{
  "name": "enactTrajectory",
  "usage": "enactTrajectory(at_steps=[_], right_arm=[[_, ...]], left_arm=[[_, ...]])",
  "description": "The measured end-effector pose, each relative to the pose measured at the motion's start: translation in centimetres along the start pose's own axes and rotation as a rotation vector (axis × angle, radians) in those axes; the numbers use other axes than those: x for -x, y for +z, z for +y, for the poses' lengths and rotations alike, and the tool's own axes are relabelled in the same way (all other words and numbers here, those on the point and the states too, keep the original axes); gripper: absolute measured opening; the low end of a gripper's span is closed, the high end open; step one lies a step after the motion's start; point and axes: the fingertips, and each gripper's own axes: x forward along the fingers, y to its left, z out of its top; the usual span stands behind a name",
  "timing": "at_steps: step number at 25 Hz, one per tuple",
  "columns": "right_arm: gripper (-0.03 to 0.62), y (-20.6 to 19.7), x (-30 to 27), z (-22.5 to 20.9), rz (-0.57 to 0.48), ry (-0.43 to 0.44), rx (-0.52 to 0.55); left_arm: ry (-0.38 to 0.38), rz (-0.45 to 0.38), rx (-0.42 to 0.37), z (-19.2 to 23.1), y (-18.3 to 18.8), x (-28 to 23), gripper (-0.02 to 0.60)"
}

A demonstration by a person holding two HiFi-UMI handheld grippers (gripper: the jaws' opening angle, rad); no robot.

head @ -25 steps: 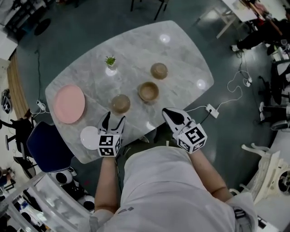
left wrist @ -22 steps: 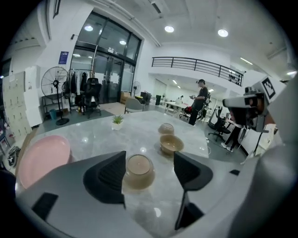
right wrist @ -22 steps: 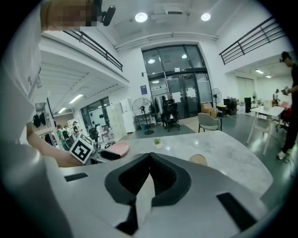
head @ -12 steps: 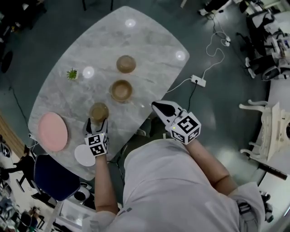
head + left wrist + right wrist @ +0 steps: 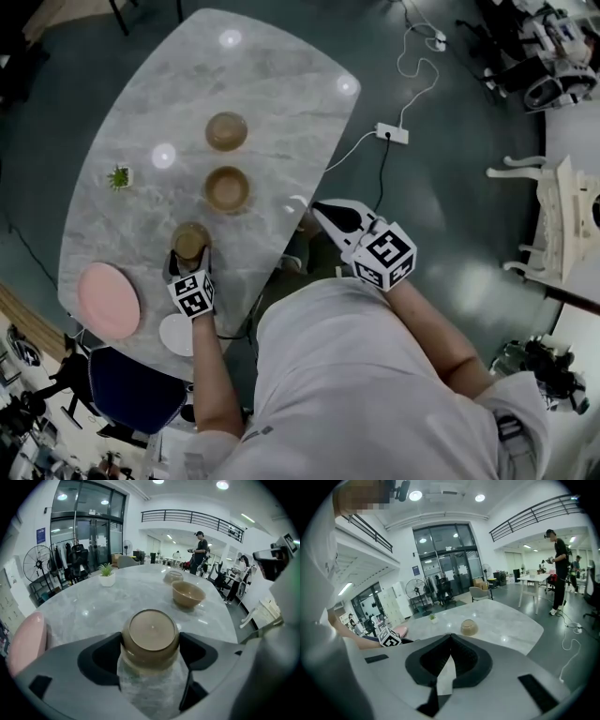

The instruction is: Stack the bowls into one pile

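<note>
Between the just-widening left tongs [image 5: 151, 645], the nearest bowl [image 5: 151, 631].

The head view looks steeply down on the whole marble table [image 5: 281, 84]. The left gripper view sits low, close on one bowl [image 5: 151, 637]; the right gripper view faces the same table from off its edge.

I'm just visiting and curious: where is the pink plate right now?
In the head view the pink plate lies at the table's lower-left edge, just left of the smaller white plate.
</note>
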Motion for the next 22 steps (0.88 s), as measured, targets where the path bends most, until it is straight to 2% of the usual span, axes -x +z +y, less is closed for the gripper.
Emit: enactTrajectory(at_steps=[10,22], right_arm=[[0.008,0.3,1.2,-0.4,-0.002,-0.027,-0.001],[0.008,1.2,0.0,-0.6,0.0,0.031,0.013]], left_arm=[[-0.006,-0.028,0.02,-0.2,0.8,-0.3,0.376],[-0.077,-0.109,0.193,-2.5,3.3,1.4,0.376]])
